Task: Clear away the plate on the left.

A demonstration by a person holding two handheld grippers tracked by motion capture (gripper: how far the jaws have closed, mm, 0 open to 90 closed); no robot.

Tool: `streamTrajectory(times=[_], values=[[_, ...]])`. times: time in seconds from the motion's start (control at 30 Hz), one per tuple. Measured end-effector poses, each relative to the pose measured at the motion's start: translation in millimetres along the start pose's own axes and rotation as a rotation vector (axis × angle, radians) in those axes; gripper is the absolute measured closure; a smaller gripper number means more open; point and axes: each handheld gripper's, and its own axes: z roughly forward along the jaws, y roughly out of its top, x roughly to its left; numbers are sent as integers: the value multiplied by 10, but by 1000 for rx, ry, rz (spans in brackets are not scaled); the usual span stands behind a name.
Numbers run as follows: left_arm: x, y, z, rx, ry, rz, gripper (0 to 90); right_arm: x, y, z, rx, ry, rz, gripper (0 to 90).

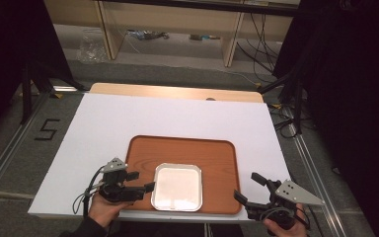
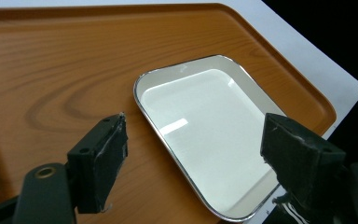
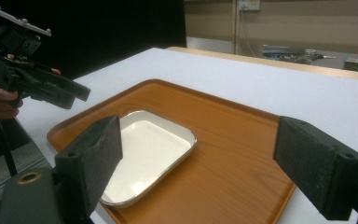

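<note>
Your left tool (image 1: 140, 181) hangs with its jaws spread wide and nothing between them, low over the near-left part of the brown wood-grain tray (image 1: 217, 153). In the left gripper view those jaws straddle the near end of the shallow white rectangular dish with a silvery rim (image 2: 205, 135) without touching it — one jaw over bare tray wood, the other out past the dish's far long side. Your right tool (image 1: 250, 189) is also wide open and empty, held just off the tray's near-right corner over the white table (image 1: 108, 123), well apart from the dish.

The dish lies flat on the tray, toward its near edge and a little left of centre, empty so far as the pictures show.

You appear to be at the approach step: lining up the left tool for a grasp on the dish, nothing gripped yet. The rim is thin and the walls are low, so the next move likely calls for lowering one jaw inside the dish and the other outside, then closing on the rim — a flat pinch across the whole dish looks too wide. Keep the right tool ready to steady the tray if it slides.
</note>
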Motion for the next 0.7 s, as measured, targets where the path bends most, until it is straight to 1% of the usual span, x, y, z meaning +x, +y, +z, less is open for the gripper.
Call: streamTrajectory(times=[0.07,0.13,0.17,0.2,0.23,0.3,0.33,0.37,0.4,0.43,0.47,0.5,0.6,0.63,0.67,0.7], values=[[4,3,-15,-1,4,16,225,-1,0,1,0,0,-1,166],[1,2,-21,-6,8,8,225,-1,0,0,0,1,1,165],[2,4,-28,-9,10,11,225,-1,0,0,0,1,1,166],[5,7,-40,-9,15,22,225,-1,0,0,-1,1,1,166],[3,7,-43,-11,17,19,225,-1,0,0,-1,1,1,166],[-5,9,-61,-15,32,37,225,-1,0,2,0,2,0,165],[-8,9,-64,-16,31,37,224,1,1,-5,10,1,7,166],[-12,10,-72,-15,39,44,222,-2,1,-6,9,0,6,166],[-17,10,-73,-20,39,46,219,-3,0,-5,7,1,7,165],[-19,13,-82,-19,39,65,218,-8,-1,1,0,-1,3,165],[-30,14,-81,-21,43,67,215,0,-1,-2,11,2,16,165],[-44,15,-93,-11,56,74,210,-9,-1,-1,9,-1,5,165],[-61,15,-104,-16,60,101,209,-17,-7,8,3,1,8,165],[-73,17,-105,-18,59,93,209,-20,-8,6,6,7,12,165],[-71,22,-113,-21,59,108,208,-27,-8,3,6,2,10,165],[-76,21,-114,-22,57,97,208,-14,-12,-2,8,0,32,165]])
